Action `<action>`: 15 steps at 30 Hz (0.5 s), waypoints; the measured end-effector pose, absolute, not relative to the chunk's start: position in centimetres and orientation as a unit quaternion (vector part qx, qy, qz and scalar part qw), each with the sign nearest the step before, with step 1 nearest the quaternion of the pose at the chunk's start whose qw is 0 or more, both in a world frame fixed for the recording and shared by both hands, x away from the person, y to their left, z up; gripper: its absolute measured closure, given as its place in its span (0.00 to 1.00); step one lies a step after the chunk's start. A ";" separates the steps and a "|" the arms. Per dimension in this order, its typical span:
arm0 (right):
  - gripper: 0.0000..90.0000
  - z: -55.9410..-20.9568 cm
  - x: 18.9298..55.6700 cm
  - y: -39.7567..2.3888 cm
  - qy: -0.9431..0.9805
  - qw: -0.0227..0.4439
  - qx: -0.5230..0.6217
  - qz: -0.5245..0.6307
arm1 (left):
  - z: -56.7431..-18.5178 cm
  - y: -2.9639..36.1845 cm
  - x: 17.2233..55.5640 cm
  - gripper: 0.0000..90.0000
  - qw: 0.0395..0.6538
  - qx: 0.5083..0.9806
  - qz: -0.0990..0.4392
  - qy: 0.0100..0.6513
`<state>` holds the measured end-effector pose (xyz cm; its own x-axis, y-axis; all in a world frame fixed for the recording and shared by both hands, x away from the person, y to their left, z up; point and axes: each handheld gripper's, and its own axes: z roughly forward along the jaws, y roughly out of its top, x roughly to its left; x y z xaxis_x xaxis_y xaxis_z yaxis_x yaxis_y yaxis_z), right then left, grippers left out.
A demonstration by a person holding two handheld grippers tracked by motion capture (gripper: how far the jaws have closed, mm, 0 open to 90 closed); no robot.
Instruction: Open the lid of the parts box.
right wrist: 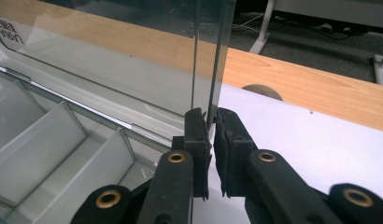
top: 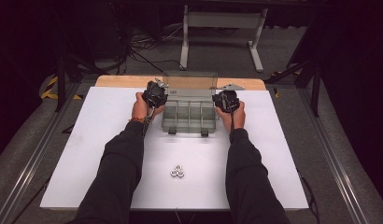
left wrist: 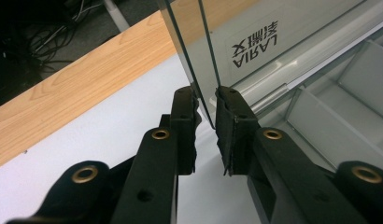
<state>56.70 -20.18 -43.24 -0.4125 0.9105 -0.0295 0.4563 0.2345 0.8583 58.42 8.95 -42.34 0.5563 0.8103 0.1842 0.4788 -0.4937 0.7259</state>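
Observation:
A clear plastic compartment box stands on the white board, its lid raised upright at the back. My left gripper holds the lid's left side edge and my right gripper holds its right side edge. In the left gripper view the lid, with a printed label, has its edge between the pads of the left gripper, which touch it on both sides. In the right gripper view the right gripper is shut on the lid near its lower corner. The box's compartments look empty.
Three small silvery round parts lie together on the white board between the person's forearms. A wooden strip runs behind the board. Beyond it are a white desk frame and cables on the floor.

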 end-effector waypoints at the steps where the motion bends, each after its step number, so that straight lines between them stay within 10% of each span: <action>1: 0.94 -43.3 56.7 -20.1 0.735 0.277 0.467 0.407 | -42.3 8.9 58.5 0.84 0.317 0.822 0.261 0.395; 15: 0.92 -43.8 57.1 -20.2 0.727 0.274 0.474 0.414 | -42.6 8.9 58.8 0.76 0.319 0.812 0.268 0.409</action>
